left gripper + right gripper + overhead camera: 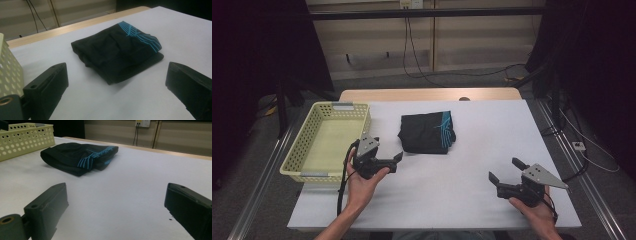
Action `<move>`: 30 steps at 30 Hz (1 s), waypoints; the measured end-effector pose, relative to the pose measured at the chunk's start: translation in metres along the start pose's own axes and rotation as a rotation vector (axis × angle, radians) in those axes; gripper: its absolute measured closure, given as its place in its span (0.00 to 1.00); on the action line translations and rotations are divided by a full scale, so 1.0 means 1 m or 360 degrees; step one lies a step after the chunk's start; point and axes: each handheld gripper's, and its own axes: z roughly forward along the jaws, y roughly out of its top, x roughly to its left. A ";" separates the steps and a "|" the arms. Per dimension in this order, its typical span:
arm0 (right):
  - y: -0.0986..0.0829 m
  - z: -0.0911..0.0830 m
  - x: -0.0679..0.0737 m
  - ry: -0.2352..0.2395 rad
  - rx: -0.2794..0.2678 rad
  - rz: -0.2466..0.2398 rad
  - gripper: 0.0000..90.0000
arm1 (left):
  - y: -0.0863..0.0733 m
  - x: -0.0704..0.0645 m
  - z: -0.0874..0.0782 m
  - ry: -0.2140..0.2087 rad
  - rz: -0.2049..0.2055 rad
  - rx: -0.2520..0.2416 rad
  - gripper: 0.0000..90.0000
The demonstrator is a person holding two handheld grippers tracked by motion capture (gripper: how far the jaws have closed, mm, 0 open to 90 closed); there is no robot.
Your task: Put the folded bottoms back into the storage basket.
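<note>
On the white table cover (472,170), a folded black garment with teal stripes (428,132) sits a bit past the middle, just beside the yellow perforated basket (328,142) at the left edge. Nothing's touching it yet. Left gripper (392,159) is near its front-left corner, jaws spread wide and holding nothing; in the left gripper view the garment (117,51) sits square between the two jaws, so that's pretty clearly the thing being lined up. Right gripper (504,171) is well apart, down by the near-right side of the table, also gaping open and empty, with the garment (78,157) off in the distance ahead of it.

My guess at what could go sideways:

- It's a loose folded stack. If the jaws only pinch the top layer, the fold probably opens up and the rest drags along the table.
- Coming in low could just bulldoze the pile across the slick cover instead of getting a jaw under the edge.
- One-sided lift from the left corner likely lets the far end droop and unfold, since the right gripper is too far off to help.
- If it's headed for the basket, a hanging flap could snag on the rim (364,125).
</note>
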 end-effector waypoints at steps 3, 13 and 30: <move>0.000 -0.001 -0.002 -0.0011 -0.0005 0.0004 0.05 | 0.002 0.001 0.005 -0.0002 0.0006 0.0006 0.04; 0.003 -0.001 -0.004 -0.0037 -0.0006 0.0036 0.05 | 0.014 0.007 0.021 -0.0045 -0.0023 0.0035 0.08; 0.004 -0.007 0.000 -0.0010 -0.0012 0.0005 0.04 | 0.031 0.023 0.040 -0.0154 -0.0179 0.0105 0.08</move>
